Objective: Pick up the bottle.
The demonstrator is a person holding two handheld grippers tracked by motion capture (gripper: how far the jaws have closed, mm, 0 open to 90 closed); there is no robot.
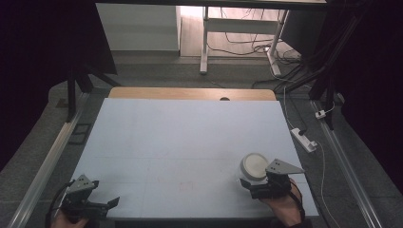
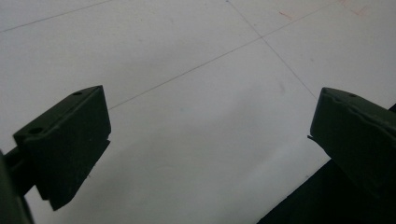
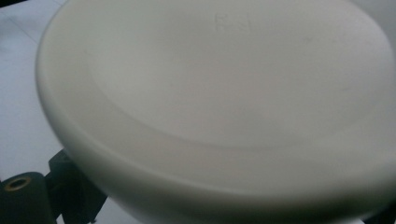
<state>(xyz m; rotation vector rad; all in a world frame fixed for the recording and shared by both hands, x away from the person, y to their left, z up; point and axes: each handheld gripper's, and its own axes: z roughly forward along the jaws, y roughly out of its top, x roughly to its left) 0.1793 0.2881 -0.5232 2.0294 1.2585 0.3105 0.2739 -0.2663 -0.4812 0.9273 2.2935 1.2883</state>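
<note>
Here we see a white round lid (image 1: 254,166) lying flat, top face up, near the counter's (image 1: 180,142) right front edge, right hand-held gripper (image 1: 259,186) against it, grip unclear, left hand-held gripper (image 1: 107,205) spread wide, holding nothing.

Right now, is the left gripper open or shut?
Open. In the left gripper view its two black jaws stand wide apart with bare table between them; the left gripper holds nothing at the table's near-left edge.
</note>
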